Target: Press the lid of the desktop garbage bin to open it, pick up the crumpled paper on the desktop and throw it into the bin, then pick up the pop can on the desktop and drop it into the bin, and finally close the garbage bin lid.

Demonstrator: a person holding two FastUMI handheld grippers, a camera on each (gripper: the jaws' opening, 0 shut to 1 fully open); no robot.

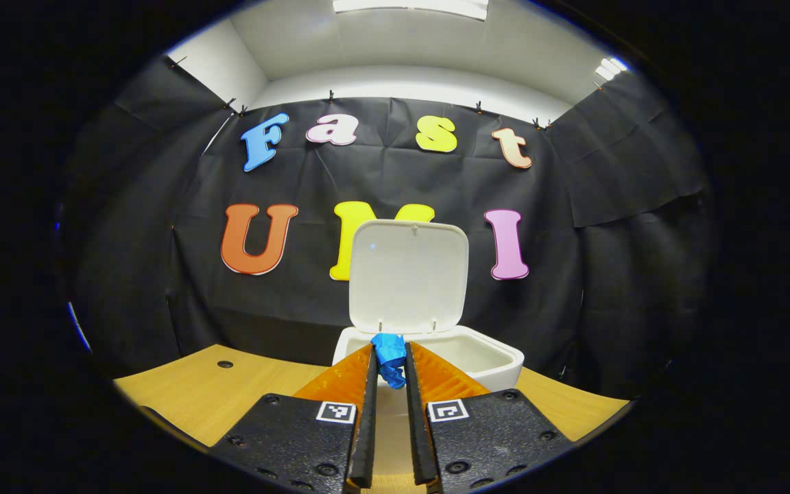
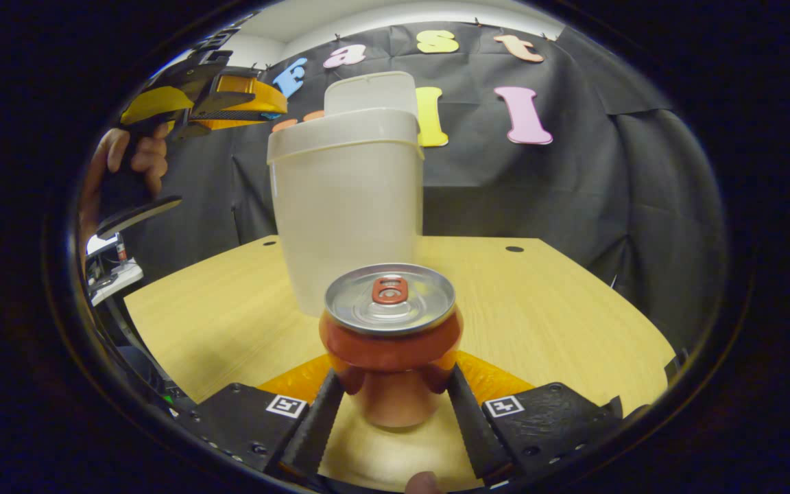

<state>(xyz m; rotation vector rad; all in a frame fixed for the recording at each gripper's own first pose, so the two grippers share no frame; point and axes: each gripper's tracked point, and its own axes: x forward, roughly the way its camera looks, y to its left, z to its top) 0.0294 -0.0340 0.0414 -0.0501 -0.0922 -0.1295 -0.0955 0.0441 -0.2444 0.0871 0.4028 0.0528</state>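
Observation:
A blue crumpled paper (image 1: 389, 360) sits pinched between the fingertips of my left gripper (image 1: 389, 351), which is shut on it, just in front of the white bin's near rim (image 1: 498, 357). The bin's lid (image 1: 409, 274) stands upright and open behind it. In the right gripper view an orange pop can (image 2: 389, 329) stands upright on the wooden table (image 2: 559, 309), and my right gripper (image 2: 395, 376) has a finger pressed against each side of it. The bin (image 2: 347, 206) rises right behind the can. The left gripper (image 2: 230, 92) hovers high at its upper left.
A hand (image 2: 134, 154) holds the left gripper at the upper left of the right gripper view. Some equipment (image 2: 110, 271) stands beyond the table's left edge. The booth's black cloth wall runs close behind the bin. Bare tabletop (image 1: 217, 391) lies left of the bin.

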